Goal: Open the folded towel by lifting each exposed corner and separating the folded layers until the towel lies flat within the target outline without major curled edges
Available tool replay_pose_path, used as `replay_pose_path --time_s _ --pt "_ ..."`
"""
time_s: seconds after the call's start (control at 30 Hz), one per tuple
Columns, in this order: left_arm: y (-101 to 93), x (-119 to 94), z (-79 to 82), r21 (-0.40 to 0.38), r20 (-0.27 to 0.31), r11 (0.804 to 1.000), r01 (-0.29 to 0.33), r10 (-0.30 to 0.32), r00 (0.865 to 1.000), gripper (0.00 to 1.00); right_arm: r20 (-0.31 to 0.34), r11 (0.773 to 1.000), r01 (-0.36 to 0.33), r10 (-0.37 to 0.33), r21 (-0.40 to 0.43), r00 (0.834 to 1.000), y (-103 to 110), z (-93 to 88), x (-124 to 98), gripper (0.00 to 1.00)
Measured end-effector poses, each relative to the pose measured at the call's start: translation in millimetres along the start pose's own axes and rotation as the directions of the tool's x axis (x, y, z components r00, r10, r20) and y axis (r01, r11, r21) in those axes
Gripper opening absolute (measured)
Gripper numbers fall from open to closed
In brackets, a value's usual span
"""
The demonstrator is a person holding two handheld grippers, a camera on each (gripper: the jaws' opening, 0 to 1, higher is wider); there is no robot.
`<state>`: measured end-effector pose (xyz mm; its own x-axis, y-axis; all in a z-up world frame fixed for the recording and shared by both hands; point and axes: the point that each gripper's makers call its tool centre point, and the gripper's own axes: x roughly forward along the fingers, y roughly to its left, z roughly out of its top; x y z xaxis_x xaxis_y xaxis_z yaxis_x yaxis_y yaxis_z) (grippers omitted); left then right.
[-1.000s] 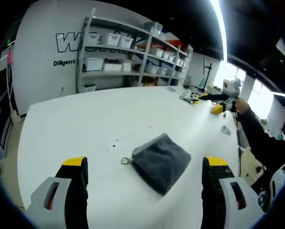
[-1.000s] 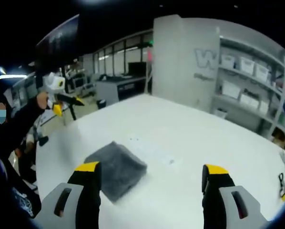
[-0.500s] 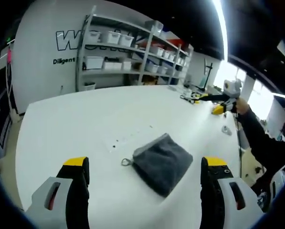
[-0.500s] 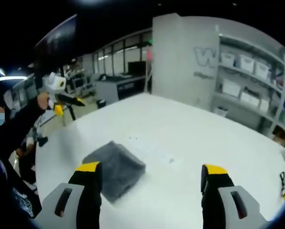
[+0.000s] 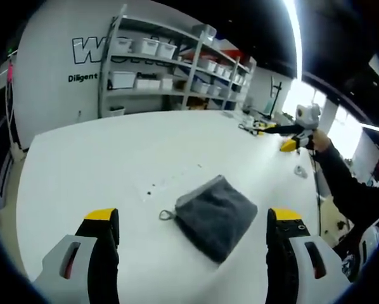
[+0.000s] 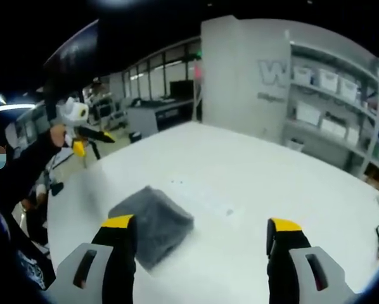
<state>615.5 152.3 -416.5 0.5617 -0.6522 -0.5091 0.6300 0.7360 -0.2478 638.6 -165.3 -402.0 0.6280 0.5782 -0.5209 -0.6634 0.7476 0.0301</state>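
My left claw [image 5: 188,221] and right claw [image 6: 201,228] hang spread wide and empty above the white surface [image 5: 101,158], where the folded gray towel [image 5: 216,214] lies, its near corner hidden behind my right jaw.

white table [image 5: 113,152] | shelving [image 5: 170,69] with bins | lettered wall [image 5: 56,38] | possibly windows [image 6: 170,73]

I read "Diligent" in small dark letters on the back wall [image 5: 56,44], under big outlined letters starting with "W"; shelving [image 5: 170,69] hides the rest.
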Motion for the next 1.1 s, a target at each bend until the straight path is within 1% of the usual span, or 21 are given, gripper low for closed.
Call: replay_pose_path --time_s 0.27,0.33,0.47,0.6,0.83,1.0,1.1 --pt "1.5 7 -10.0 -0.004 -0.027 1.0 0.013 -0.013 1.0 0.89 -0.01 1.0 -0.015 0.015 -0.005 1.0 1 0.0 9 0.82" --pt "1.7 8 -9.9 -0.009 -0.025 1.0 0.018 -0.018 1.0 0.87 -0.015 1.0 -0.017 0.017 -0.004 1.0 1 -1.6 11 0.8" --pt "1.6 11 -9.8 -0.008 -0.023 1.0 0.029 -0.029 0.999 0.84 -0.024 1.0 -0.019 0.019 0.001 1.0 0 -4.9 15 0.79" --pt "0.7 13 -9.2 -0.012 -0.018 0.999 0.032 -0.033 0.999 0.85 -0.031 1.0 -0.017 0.017 0.001 0.999 -4 -5.7 16 0.79" --pt "6.7 19 -9.0 -0.016 -0.025 0.999 0.033 -0.033 0.999 0.86 -0.03 1.0 -0.024 0.024 0.009 0.999 -2 -6.7 21 0.78" --pt "11.7 23 -13.6 -0.028 -0.035 0.999 0.033 -0.034 0.999 0.85 -0.032 0.999 -0.033 0.034 0.027 0.999 -2 -8.9 25 0.78" --pt "16.0 25 -14.0 -0.047 -0.027 0.998 0.037 -0.039 0.999 0.84 -0.025 0.998 -0.041 0.042 0.048 0.999 -2 -9.3 26 0.79"
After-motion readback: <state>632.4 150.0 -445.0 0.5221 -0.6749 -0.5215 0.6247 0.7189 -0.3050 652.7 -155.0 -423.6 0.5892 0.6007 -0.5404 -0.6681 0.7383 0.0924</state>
